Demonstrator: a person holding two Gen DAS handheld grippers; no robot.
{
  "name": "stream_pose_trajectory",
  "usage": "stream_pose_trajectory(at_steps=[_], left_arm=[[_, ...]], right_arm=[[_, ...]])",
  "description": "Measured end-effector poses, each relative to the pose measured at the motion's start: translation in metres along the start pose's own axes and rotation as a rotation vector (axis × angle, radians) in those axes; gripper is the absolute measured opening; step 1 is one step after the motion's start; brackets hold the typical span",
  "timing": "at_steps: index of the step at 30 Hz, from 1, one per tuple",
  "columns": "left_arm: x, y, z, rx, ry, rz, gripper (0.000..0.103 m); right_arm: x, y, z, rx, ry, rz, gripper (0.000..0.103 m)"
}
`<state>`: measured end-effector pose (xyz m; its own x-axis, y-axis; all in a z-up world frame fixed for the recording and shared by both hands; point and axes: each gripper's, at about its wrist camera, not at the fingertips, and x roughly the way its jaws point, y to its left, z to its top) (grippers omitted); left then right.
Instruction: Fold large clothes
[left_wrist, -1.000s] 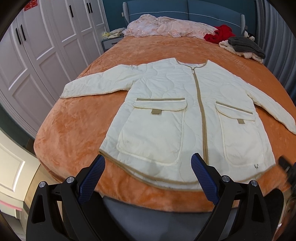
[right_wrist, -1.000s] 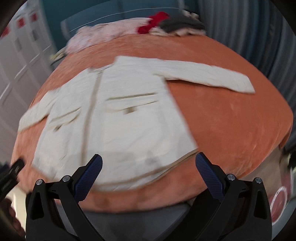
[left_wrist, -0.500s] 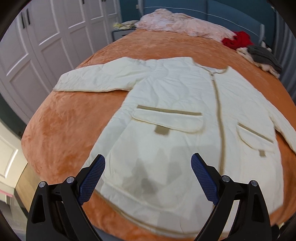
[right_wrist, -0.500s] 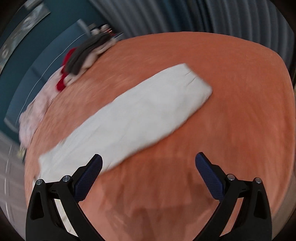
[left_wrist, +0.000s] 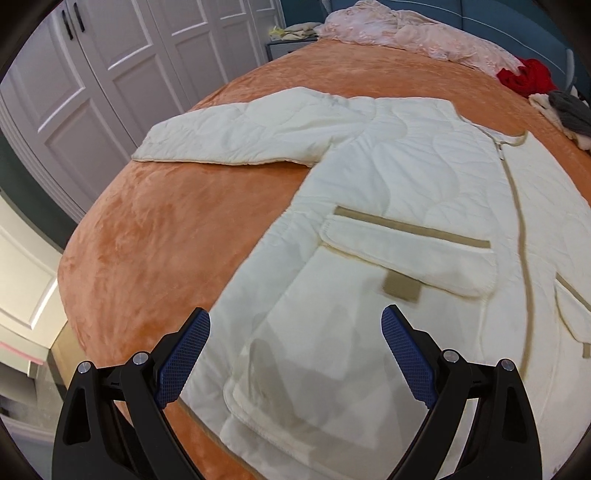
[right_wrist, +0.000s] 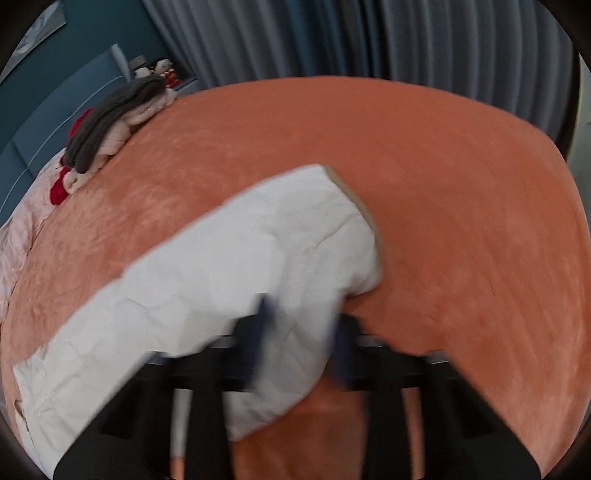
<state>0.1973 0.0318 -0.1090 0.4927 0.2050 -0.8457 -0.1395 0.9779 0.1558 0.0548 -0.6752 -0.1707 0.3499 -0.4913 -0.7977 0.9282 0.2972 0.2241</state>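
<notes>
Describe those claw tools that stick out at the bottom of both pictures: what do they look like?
Each is a black frame shaped like a fork, with two arms that taper forward. On the left gripper the inner faces of the fingers carry dark blue pads with a fine grid texture, and round silver bolts sit on the frame. The right gripper is blurred, but shows the same black frame and blue pads. No cables, markings or sleeves show.

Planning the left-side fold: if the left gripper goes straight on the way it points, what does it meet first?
Probably the cream quilted jacket, on its lower front panel just below the flapped pocket. The left gripper has open jaws with nothing between them; depth is uncertain.
</notes>
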Motion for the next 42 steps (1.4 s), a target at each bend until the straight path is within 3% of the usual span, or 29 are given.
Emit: stream_pose_trajectory(at_steps=[5, 11, 15, 20, 26, 27, 28, 31, 33, 36, 42], left_arm=[[0.001, 0.004, 0.005, 0.004, -0.032, 0.021, 0.092], [0.004, 0.017, 0.006, -0.019, -0.025, -0.003, 0.092], [0.006, 0.031, 0.007, -0.048, -0.016, -0.013, 0.092], [0.011, 0.051, 0.005, -0.076, -0.01, -0.017, 0.092], [0.019, 0.069, -0.001, -0.111, 0.014, -0.043, 0.092], [0.02, 0.069, -0.002, -0.112, 0.016, -0.051, 0.092], [0.021, 0.069, -0.002, -0.113, 0.018, -0.065, 0.092], [0.022, 0.066, -0.001, -0.12, 0.023, -0.111, 0.092], [0.022, 0.061, 0.006, -0.137, 0.025, -0.18, 0.092], [0.026, 0.043, 0.024, -0.177, 0.046, -0.299, 0.092], [0.051, -0.022, 0.066, -0.286, 0.124, -0.569, 0.092]], right_arm=[[-0.064, 0.048, 0.012, -0.072, -0.124, 0.146, 0.011], [-0.179, 0.178, -0.02, -0.34, -0.201, 0.482, 0.011], [-0.229, 0.274, -0.086, -0.541, -0.143, 0.683, 0.011], [-0.251, 0.353, -0.189, -0.732, -0.026, 0.81, 0.011], [-0.246, 0.383, -0.31, -0.946, 0.076, 0.786, 0.014], [-0.239, 0.396, -0.317, -0.969, 0.092, 0.779, 0.017], [-0.232, 0.401, -0.328, -0.993, 0.115, 0.779, 0.027], [-0.24, 0.394, -0.352, -1.006, 0.146, 0.821, 0.045], [-0.251, 0.383, -0.347, -0.971, 0.132, 0.863, 0.053], [-0.257, 0.359, -0.318, -0.885, 0.104, 0.86, 0.054], [-0.215, 0.288, -0.256, -0.709, 0.113, 0.675, 0.055]])
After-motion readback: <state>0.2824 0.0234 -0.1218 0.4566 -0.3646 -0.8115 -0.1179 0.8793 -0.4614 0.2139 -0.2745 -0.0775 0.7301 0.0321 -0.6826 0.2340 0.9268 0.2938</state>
